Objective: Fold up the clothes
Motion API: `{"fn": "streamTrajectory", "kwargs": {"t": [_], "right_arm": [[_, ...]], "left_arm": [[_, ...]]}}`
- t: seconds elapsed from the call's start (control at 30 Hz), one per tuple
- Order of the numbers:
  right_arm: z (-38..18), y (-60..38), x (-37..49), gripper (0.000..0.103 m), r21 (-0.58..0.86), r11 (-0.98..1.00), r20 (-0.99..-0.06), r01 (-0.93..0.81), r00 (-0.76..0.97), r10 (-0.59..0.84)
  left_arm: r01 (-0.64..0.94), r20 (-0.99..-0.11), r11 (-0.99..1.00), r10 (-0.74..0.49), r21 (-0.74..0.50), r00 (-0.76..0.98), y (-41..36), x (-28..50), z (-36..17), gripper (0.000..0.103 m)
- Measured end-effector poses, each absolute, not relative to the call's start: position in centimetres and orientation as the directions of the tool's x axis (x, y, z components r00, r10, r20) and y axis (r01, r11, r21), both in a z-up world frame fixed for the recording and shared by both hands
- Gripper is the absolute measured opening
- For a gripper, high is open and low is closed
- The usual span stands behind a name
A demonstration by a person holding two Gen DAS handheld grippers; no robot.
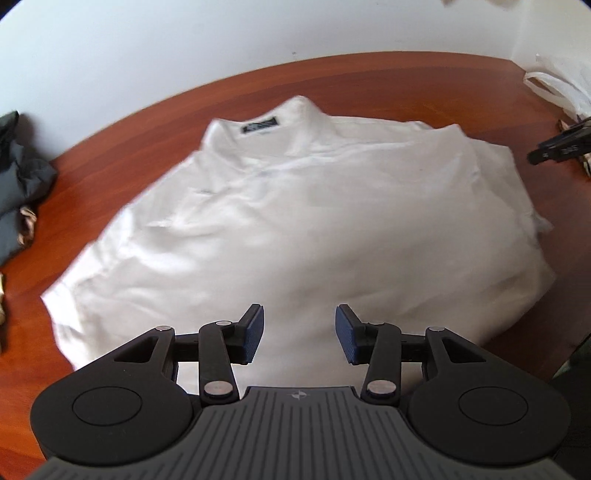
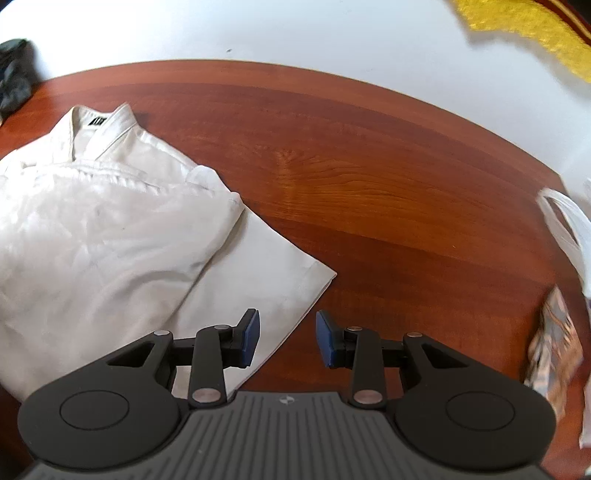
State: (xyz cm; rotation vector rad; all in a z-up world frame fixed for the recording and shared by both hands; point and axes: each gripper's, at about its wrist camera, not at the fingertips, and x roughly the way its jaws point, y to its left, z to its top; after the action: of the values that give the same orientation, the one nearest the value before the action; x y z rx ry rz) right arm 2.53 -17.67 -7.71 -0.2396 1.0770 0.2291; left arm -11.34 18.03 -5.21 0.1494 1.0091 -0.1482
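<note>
We see a wooden table (image 2: 369,155) against a white wall (image 2: 258,29). At its left edge lies a dark bundle (image 1: 22,177). At its right edge we find a white plastic bag (image 2: 569,229) and, just nearer us, a patterned packet (image 2: 554,350). Something yellow (image 2: 535,26) shows at the top right.

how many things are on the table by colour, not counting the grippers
white: 2, the shirt and the plastic bag
dark: 1, a bundle of dark cloth
patterned brown and tan: 1, a blurred item at the right edge, kind unclear
total: 4
</note>
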Motion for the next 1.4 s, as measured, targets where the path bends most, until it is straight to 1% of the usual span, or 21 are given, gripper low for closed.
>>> {"fn": "streamTrajectory", "kwargs": {"t": [0.2, 0.37, 0.43, 0.5, 0.67, 0.8, 0.9, 1.07, 1.13, 1.27, 1.4], "right_arm": [[-9.1, -19.5, 5.3, 0.039, -0.057, 0.898, -0.895, -0.437, 0.42, 0.147], [-9.8, -20.6, 7.0, 0.04, -0.047, 0.854, -0.901, -0.518, 0.391, 0.188], [-10.2, -20.9, 7.6, 0.04, -0.044, 0.838, -0.904, -0.544, 0.379, 0.199], [-10.5, -21.2, 8.0, 0.041, -0.04, 0.825, -0.907, -0.563, 0.368, 0.207], [-11.2, -21.7, 9.3, 0.041, -0.029, 0.79, -0.912, -0.612, 0.339, 0.23], [-11.6, -21.6, 9.9, 0.041, -0.008, 0.77, -0.915, -0.638, 0.315, 0.251], [-11.8, -21.4, 10.0, 0.041, 0.001, 0.758, -0.917, -0.652, 0.303, 0.261], [-11.9, -21.4, 10.0, 0.04, 0.018, 0.749, -0.919, -0.662, 0.284, 0.273], [-11.9, -21.6, 10.0, 0.04, 0.024, 0.748, -0.92, -0.664, 0.278, 0.277], [-11.8, -21.7, 10.0, 0.04, 0.031, 0.745, -0.92, -0.666, 0.273, 0.282], [-11.9, -21.7, 10.0, 0.04, 0.037, 0.739, -0.92, -0.672, 0.266, 0.288]], "left_arm": [[0.115, -0.858, 0.993, -0.051, 0.01, 0.511, 11.1, -11.9, -6.3, 0.046], [0.112, -0.857, 0.994, -0.062, -0.005, 0.512, 5.8, -11.4, -6.8, 0.046], [0.129, -0.854, 0.992, -0.077, -0.012, 0.514, 3.9, -11.1, -6.9, 0.046], [0.176, -0.848, 0.984, -0.119, -0.031, 0.516, 1.0, -10.3, -6.9, 0.046], [0.266, -0.841, 0.962, -0.191, -0.058, 0.507, -3.3, -9.0, -6.9, 0.047], [0.343, -0.845, 0.939, -0.19, -0.009, 0.499, -6.7, -8.0, -7.3, 0.047], [0.408, -0.857, 0.913, -0.194, 0.02, 0.478, -8.2, -7.6, -7.7, 0.047], [0.469, -0.861, 0.879, -0.169, 0.088, 0.479, -9.5, -7.2, -8.2, 0.047], [0.503, -0.861, 0.855, -0.156, 0.128, 0.484, -10.1, -7.2, -8.5, 0.047], [0.6, -0.847, 0.762, -0.135, 0.243, 0.515, -11.4, -7.5, -9.0, 0.047], [0.67, -0.837, 0.677, -0.144, 0.306, 0.527, -12.2, -7.4, -9.4, 0.047]]}}
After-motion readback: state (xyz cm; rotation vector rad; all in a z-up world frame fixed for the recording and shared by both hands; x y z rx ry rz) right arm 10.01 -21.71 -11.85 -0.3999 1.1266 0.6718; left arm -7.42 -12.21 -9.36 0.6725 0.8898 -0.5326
